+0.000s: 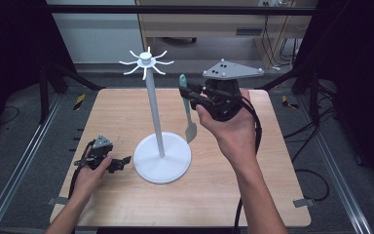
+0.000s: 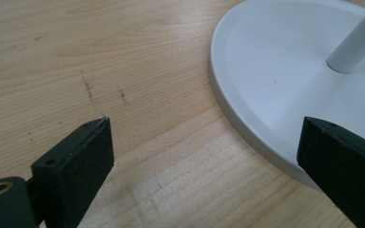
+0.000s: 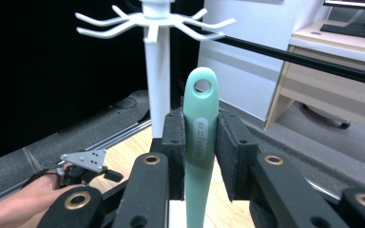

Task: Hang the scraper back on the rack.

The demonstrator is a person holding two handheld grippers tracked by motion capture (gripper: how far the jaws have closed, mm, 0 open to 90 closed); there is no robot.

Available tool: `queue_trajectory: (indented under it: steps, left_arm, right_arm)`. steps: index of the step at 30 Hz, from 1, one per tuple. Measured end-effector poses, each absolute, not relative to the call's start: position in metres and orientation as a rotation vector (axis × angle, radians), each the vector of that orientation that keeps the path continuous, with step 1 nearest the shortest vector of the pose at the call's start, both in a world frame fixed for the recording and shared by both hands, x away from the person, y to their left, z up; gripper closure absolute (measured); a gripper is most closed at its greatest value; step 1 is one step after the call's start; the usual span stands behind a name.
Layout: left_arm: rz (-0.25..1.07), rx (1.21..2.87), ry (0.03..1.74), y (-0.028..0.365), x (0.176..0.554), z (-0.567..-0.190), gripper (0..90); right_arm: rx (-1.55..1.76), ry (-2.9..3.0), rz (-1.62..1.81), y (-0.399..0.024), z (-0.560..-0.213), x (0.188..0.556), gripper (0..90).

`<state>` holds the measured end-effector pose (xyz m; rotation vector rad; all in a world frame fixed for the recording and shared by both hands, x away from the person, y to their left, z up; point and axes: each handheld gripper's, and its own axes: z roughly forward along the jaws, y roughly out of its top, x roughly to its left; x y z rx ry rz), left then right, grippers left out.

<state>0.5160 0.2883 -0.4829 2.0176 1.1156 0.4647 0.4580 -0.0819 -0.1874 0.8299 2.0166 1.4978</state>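
Two jaws of the right gripper clamp the mint-green spatula upright, hanging hole above them; steer that hole onto a stand hook; left gripper open beside the stand base.

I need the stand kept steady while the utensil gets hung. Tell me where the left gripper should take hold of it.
Grip the thin pole low down, coming in level from the left gripper side. The round base looks too wide and flat to pinch, while the pole fits between its open jaws.
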Motion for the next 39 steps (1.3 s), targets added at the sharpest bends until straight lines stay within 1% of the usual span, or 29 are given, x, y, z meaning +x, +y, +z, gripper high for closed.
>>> queue_trajectory:
  steps: [15, 39]
  left_arm:
    - [0.457, 2.015, 1.114, 0.288, 0.516, -0.483, 4.6]
    - [0.454, 2.017, 1.113, 0.288, 0.516, -0.482, 4.6]
  right_arm:
    - [0.76, 2.067, 1.506, -0.062, -0.172, 0.458, 74.2]
    - [0.771, 2.114, 1.469, -0.047, -0.171, 0.471, 74.2]
